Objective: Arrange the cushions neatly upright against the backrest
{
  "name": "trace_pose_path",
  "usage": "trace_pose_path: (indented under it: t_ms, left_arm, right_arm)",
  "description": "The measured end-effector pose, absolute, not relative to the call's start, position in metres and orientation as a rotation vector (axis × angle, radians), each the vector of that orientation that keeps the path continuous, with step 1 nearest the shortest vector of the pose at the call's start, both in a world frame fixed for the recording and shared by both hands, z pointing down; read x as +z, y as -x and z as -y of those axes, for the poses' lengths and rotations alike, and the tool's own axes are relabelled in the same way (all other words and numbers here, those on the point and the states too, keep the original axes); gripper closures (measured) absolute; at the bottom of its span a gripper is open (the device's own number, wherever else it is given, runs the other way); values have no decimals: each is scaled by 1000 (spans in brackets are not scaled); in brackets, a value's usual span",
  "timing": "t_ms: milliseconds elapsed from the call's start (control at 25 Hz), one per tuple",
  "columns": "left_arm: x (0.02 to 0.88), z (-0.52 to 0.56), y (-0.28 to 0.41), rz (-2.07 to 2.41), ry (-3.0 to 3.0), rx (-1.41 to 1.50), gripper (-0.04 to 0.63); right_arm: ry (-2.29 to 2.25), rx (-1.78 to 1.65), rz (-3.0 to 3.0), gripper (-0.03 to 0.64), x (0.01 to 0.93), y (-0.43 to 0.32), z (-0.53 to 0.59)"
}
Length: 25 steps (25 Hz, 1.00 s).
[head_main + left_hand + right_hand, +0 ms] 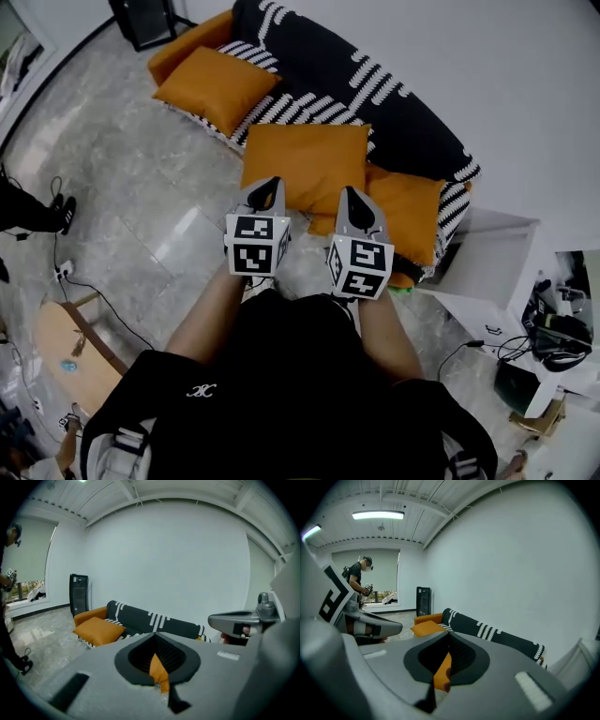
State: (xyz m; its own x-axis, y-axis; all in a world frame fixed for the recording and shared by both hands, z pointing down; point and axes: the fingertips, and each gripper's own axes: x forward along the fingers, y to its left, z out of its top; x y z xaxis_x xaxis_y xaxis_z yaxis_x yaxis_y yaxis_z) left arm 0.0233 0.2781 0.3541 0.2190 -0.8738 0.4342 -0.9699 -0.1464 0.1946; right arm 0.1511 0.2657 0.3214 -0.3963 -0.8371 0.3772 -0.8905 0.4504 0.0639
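Three orange cushions lie flat on the sofa seat in the head view: a left cushion [217, 86], a middle cushion [305, 164] and a right cushion [408, 216]. Behind them runs the backrest [375, 103], covered by a black throw with white stripes. My left gripper [271, 180] and right gripper [350, 190] hover side by side over the middle cushion's near edge, both shut and empty. In the left gripper view the left gripper [154, 633] points at the sofa, with the left cushion [98, 630] on its left. The right gripper [449, 634] points the same way.
A white cabinet [497, 262] stands at the sofa's right end. A black speaker [145, 19] stands beyond its left end. A wooden stool [70, 356] and cables [66, 272] are on the floor at left. Another person [358, 581] stands far off by the window.
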Motion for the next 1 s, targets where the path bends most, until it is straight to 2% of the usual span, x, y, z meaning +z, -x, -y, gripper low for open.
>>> trace_pose_path:
  t_ms: [480, 800, 880, 1000]
  left_arm:
    - [415, -241, -18, 1604, -1977, 401, 588]
    - [501, -211, -5, 1673, -1860, 614, 588]
    - [534, -207, 2, 1640, -1804, 644, 524]
    - [584, -203, 18, 1605, -1743, 688, 506]
  right_arm:
    - [-1455, 255, 2235, 607, 382, -205, -203]
    - [-1244, 404, 2142, 594, 481, -230, -172]
    - [-1217, 428, 2093, 584, 510, -238, -163]
    - [-1190, 482, 2044, 575, 549, -246, -154]
